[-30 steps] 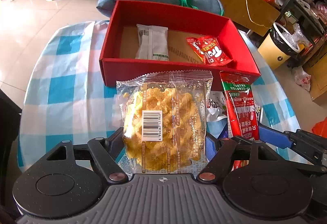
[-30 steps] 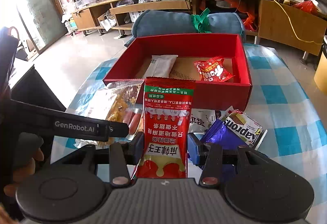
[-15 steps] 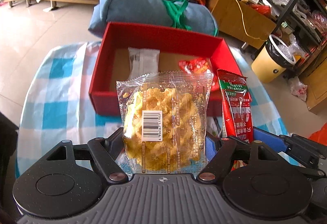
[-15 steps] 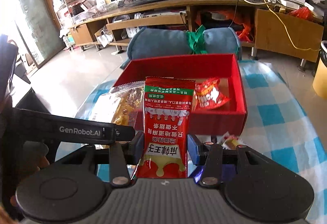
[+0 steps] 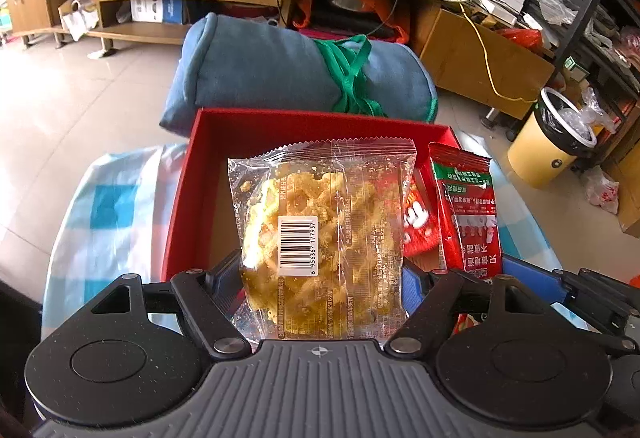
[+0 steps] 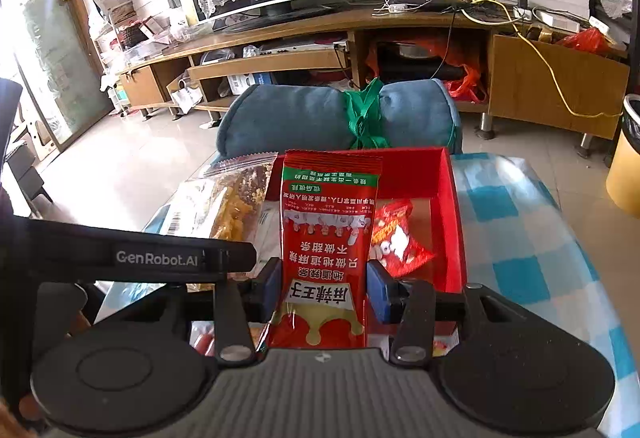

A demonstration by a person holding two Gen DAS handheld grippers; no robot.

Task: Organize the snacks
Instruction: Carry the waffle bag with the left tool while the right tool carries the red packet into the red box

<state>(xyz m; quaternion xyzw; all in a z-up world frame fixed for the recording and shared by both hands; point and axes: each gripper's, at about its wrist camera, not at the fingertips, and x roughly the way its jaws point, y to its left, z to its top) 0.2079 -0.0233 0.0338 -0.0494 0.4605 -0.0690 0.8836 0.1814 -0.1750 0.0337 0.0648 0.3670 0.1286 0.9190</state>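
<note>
Crinkly clear packet [image 5: 320,238] and glossy red sachet [image 6: 326,250], both clamped.

**Both tongs loaded, side by side**

The left tongs [image 5: 322,278] tilt steeply downward, blue pads pressed wide against a clear snack bag [image 5: 320,238]. The right tongs [image 6: 325,292] sit just beside them, angled less steeply, jaws narrow and clamped on a red sachet [image 6: 326,250].

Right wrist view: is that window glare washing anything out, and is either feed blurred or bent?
Right wrist view: glare bleaches the far left doorway, but the red sachet stays sharp. Left wrist view: evenly lit, the barcode on the clear snack bag is crisp. Both views: fisheye bends the TV stand at the edges.
</note>
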